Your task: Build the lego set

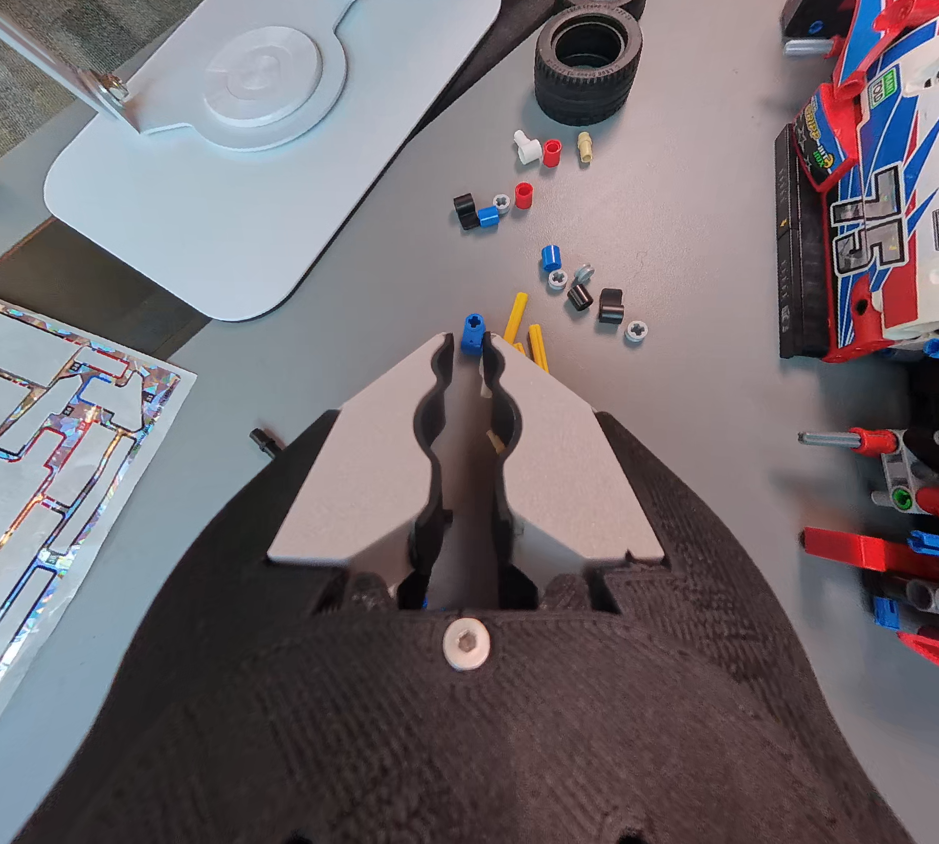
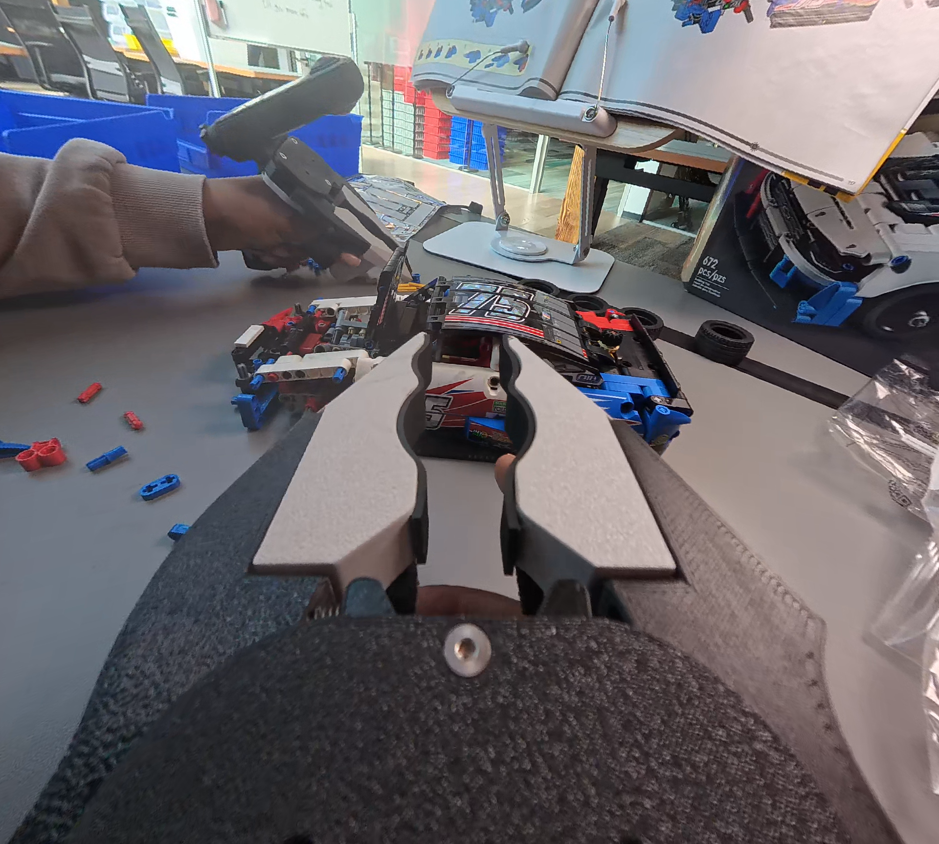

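Observation:
My left gripper (image 1: 468, 346) is low over the grey table, its jaws nearly closed on a small blue connector (image 1: 473, 331) held at the tips. Yellow axles (image 1: 517, 315) lie just right of it. Small red, blue, black and grey bushes (image 1: 523, 195) are scattered ahead. The part-built red, white and blue race car (image 1: 864, 169) is at the right edge. In the right wrist view my right gripper (image 2: 466, 346) is open and empty, close in front of the car (image 2: 508, 311). The left gripper (image 2: 355, 255), in a hand with a beige sleeve, is behind the car.
Three black tyres (image 1: 587, 62) stand beyond the small parts. A white book-stand base (image 1: 264, 108) and a sticker sheet (image 1: 61, 438) are to the left. The open instruction book (image 2: 660, 6), the set's box (image 2: 813, 250), plastic bags (image 2: 894, 438) and loose red and blue pieces (image 2: 40, 454) surround the car.

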A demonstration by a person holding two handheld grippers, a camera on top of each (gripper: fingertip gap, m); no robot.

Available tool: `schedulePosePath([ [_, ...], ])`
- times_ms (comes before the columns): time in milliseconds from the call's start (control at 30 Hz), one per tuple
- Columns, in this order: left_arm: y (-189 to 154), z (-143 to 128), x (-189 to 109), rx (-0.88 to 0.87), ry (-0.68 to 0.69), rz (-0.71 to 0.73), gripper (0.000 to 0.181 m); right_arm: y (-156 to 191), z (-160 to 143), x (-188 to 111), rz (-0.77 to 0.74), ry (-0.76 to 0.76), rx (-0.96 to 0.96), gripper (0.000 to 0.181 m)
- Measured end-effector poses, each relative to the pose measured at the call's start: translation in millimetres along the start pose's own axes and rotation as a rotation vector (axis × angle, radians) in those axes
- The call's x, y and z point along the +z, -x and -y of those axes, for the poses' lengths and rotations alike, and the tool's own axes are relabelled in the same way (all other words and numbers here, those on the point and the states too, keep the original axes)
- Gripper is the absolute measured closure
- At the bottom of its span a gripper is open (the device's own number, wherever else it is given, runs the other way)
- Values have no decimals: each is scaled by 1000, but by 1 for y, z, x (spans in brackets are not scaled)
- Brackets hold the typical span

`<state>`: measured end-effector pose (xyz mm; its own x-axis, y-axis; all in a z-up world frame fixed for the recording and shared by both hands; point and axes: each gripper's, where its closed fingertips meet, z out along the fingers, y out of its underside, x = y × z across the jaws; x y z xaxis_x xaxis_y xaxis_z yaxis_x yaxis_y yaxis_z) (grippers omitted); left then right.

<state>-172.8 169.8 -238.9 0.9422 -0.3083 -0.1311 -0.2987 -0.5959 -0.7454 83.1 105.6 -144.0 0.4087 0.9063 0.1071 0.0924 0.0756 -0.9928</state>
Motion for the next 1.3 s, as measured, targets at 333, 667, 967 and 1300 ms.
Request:
schedulePosePath([
  [333, -1, 1, 2, 45, 8, -23, 176, -10, 3, -1, -20, -35, 55, 150],
  [667, -3, 13, -7, -84, -89, -106, 176, -26, 10, -7, -44, -110, 158, 146],
  [967, -5, 24, -19, -93, -190, -86, 176, -19, 7, -3, -44, -77, 88, 146],
  [1300, -77, 65, -106, -31, -378, -251, 175, 9, 8, -1, 55, -63, 31, 146],
])
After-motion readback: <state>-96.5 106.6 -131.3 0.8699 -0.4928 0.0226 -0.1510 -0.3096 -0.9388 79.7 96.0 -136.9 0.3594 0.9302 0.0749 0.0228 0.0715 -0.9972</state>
